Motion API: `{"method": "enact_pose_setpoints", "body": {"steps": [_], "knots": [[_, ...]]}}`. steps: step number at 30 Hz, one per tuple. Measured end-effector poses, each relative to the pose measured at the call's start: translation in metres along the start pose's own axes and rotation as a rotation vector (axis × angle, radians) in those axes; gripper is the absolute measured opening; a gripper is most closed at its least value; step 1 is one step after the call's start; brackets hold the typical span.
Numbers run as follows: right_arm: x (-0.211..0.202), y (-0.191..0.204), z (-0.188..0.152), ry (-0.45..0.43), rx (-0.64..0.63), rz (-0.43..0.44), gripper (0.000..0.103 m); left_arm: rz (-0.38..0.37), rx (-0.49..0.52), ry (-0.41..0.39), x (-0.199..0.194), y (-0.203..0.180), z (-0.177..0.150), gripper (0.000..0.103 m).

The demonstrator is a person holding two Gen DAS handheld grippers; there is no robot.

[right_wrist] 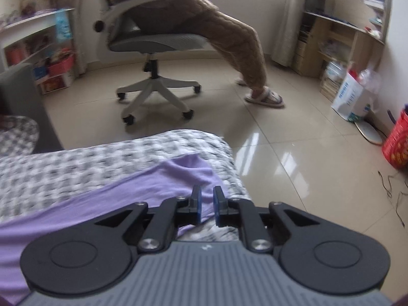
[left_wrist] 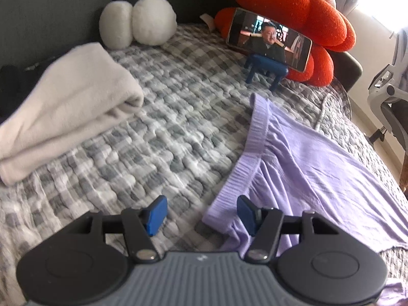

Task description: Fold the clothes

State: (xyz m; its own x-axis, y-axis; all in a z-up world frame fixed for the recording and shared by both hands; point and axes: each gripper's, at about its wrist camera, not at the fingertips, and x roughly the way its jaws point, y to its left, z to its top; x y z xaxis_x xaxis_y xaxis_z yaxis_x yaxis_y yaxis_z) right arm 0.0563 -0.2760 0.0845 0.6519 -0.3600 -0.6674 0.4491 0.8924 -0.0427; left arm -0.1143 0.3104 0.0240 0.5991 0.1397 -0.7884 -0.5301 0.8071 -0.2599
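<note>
The lilac pants (left_wrist: 318, 158) lie flat on the checked quilt (left_wrist: 153, 127), long axis running right from the waistband. The left gripper (left_wrist: 202, 213) gapes wide and empty at the waistband's near corner. The right gripper (right_wrist: 207, 207), nearly closed, holding nothing visible, hangs over the far-right hem.

Right gripper (right_wrist: 206, 207) seen at lower centre of frame, blue pads close together with narrow gap, nothing clamped between; lilac garment (right_wrist: 107, 191) spread at lower left over grey checked bed cover (right_wrist: 76, 158), its corner lying just beyond fingertips; tiled floor (right_wrist: 293, 158) seen at right; office chair (right_wrist: 153, 43) at upper centre, occupied by person in brown quilted trousers (right_wrist: 229, 33); red bag (right_wrist: 397, 145) at right edge.
</note>
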Motion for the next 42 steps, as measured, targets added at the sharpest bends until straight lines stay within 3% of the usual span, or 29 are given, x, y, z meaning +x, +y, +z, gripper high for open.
{"method": "enact_pose_setpoints", "body": {"steps": [2, 7, 9, 10, 13, 21, 25, 29, 35, 42], "knots": [[-0.012, 0.005, -0.001, -0.006, -0.023, 0.023, 0.039, -0.009, -0.012, 0.005, 0.003, 0.000, -0.001, 0.061], [-0.042, 0.013, -0.011, -0.004, -0.021, 0.103, 0.042, -0.005, 0.006, -0.014, 0.011, -0.012, 0.000, 0.061], [-0.048, 0.015, -0.018, 0.030, -0.001, 0.155, 0.042, -0.008, 0.026, -0.008, 0.013, -0.019, 0.001, 0.042], [-0.050, 0.019, -0.022, 0.049, -0.008, 0.172, 0.042, -0.006, 0.030, -0.007, 0.012, -0.020, 0.001, 0.024], [-0.059, 0.026, -0.030, 0.060, -0.061, 0.198, 0.042, 0.006, 0.023, -0.014, 0.009, -0.017, 0.002, 0.008], [-0.079, 0.011, -0.038, 0.060, 0.022, 0.252, 0.042, 0.017, 0.006, -0.058, -0.012, 0.008, 0.010, 0.006], [-0.093, 0.000, -0.041, 0.059, 0.061, 0.274, 0.046, -0.018, -0.018, -0.028, -0.006, 0.016, 0.010, 0.006], [-0.108, -0.004, -0.058, 0.083, -0.054, 0.309, 0.051, -0.043, -0.048, 0.003, -0.002, 0.022, 0.008, 0.006], [-0.122, -0.013, -0.117, 0.132, -0.300, 0.411, 0.058, -0.051, -0.037, 0.005, -0.001, 0.018, 0.007, 0.008], [-0.114, -0.005, -0.147, 0.086, -0.323, 0.424, 0.058, -0.024, -0.019, -0.004, 0.006, 0.010, 0.008, 0.010]]}}
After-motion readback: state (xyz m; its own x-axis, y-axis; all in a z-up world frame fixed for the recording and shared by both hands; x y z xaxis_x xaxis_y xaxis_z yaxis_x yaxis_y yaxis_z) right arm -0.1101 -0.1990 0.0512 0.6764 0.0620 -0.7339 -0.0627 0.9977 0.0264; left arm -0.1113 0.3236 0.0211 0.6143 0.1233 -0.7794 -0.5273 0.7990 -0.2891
